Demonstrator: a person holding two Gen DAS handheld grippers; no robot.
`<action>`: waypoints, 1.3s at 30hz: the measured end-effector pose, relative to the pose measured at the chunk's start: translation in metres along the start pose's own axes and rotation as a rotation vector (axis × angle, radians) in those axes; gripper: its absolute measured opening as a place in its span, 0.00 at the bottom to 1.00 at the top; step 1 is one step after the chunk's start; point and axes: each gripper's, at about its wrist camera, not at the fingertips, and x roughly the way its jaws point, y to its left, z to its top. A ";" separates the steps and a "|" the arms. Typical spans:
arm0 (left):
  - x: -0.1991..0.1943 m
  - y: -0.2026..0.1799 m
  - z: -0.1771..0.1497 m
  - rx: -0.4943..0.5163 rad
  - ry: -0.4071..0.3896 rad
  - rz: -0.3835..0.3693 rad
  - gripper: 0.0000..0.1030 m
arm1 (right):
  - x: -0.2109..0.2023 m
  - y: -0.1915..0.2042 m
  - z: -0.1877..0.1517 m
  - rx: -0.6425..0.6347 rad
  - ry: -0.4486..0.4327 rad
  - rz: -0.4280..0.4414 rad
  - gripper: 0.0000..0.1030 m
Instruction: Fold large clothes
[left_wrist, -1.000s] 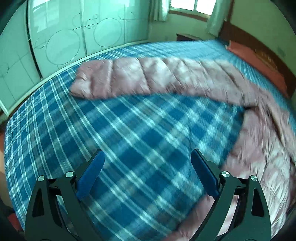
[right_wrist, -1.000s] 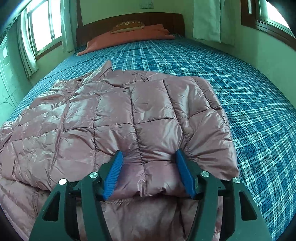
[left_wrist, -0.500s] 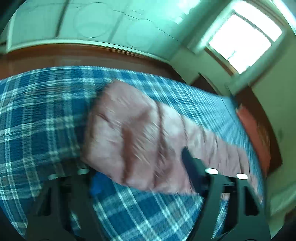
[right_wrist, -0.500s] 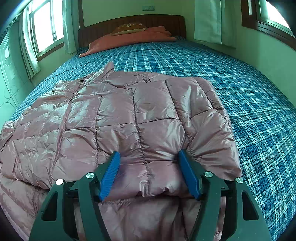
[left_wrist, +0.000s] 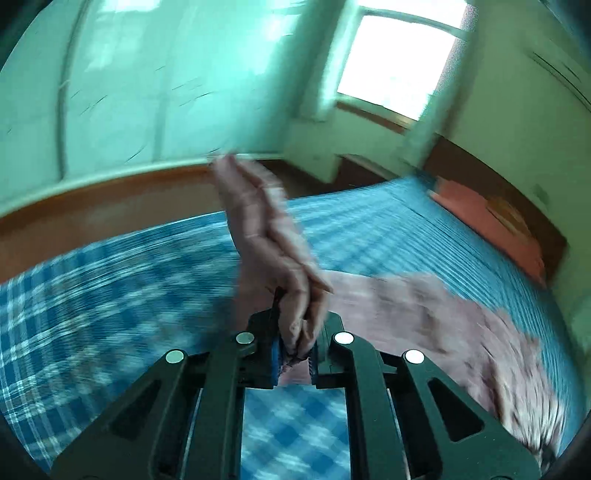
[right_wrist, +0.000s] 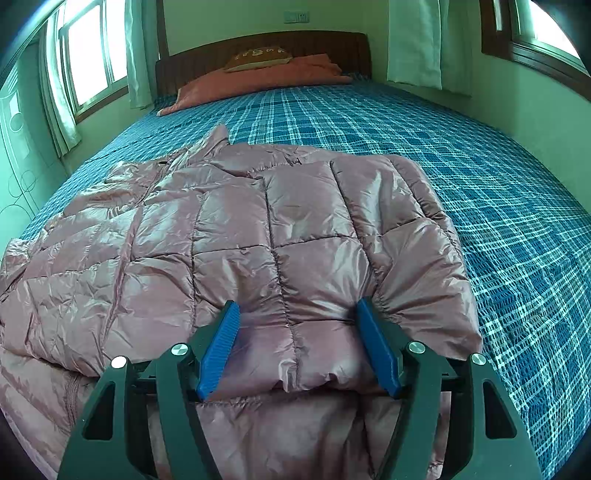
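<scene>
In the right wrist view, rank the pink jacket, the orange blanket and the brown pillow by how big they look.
1. Pink jacket, largest, though nearest the camera.
2. Orange blanket.
3. Brown pillow, smallest.

jacket (right_wrist: 236, 236) spread on bed (right_wrist: 480, 184); pillow (right_wrist: 258, 79) behind.

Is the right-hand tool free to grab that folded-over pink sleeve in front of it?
Probably yes. The right tongs stand open astride the sleeve's cuff end, pads apparently not squeezing it, with nothing in between. The left tongs have just been closing and now pinch the other sleeve.

Right hand-held gripper (right_wrist: 297, 347) gapes over pink quilted jacket (right_wrist: 236, 236) — on plaid bed (right_wrist: 480, 177).
</scene>
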 end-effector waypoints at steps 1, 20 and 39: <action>-0.003 -0.025 -0.003 0.053 0.000 -0.034 0.10 | 0.000 0.000 0.000 0.000 0.000 0.000 0.63; 0.012 -0.272 -0.160 0.557 0.179 -0.232 0.10 | -0.002 0.000 0.001 0.004 -0.002 0.005 0.64; -0.044 -0.231 -0.149 0.593 0.145 -0.222 0.59 | -0.041 0.029 0.007 0.014 -0.006 0.069 0.65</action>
